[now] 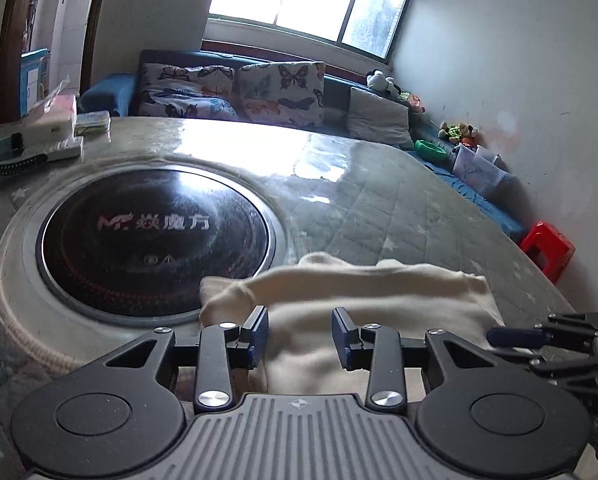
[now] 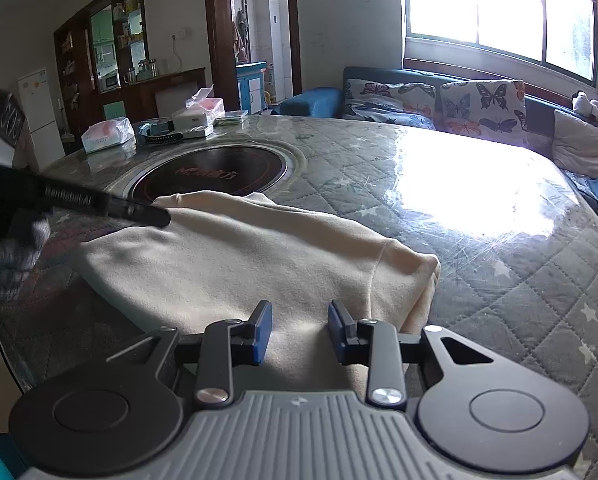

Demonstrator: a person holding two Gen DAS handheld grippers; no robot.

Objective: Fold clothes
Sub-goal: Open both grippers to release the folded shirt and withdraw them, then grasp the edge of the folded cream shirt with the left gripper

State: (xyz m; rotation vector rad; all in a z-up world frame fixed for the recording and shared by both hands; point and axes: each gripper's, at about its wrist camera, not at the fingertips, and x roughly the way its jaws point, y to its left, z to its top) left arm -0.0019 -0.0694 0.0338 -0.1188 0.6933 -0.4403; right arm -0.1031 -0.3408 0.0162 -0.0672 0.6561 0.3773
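A cream garment [image 1: 359, 304] lies folded on the round quilted table, near its front edge. It also shows in the right wrist view [image 2: 239, 264]. My left gripper [image 1: 299, 338] is open, its blue pads just above the garment's near edge, holding nothing. My right gripper [image 2: 299, 332] is open too, over the garment's near right part, holding nothing. The right gripper shows at the right edge of the left wrist view [image 1: 555, 338]. The left gripper shows at the left of the right wrist view [image 2: 99, 204], its tip by the garment's far left corner.
A black round hotplate [image 1: 155, 236] is set in the middle of the table [image 1: 379, 184]. Tissue packs and boxes [image 2: 155, 128] sit at the table's far left. A sofa with butterfly cushions [image 1: 239, 88] runs behind. A red stool [image 1: 547, 250] stands at right.
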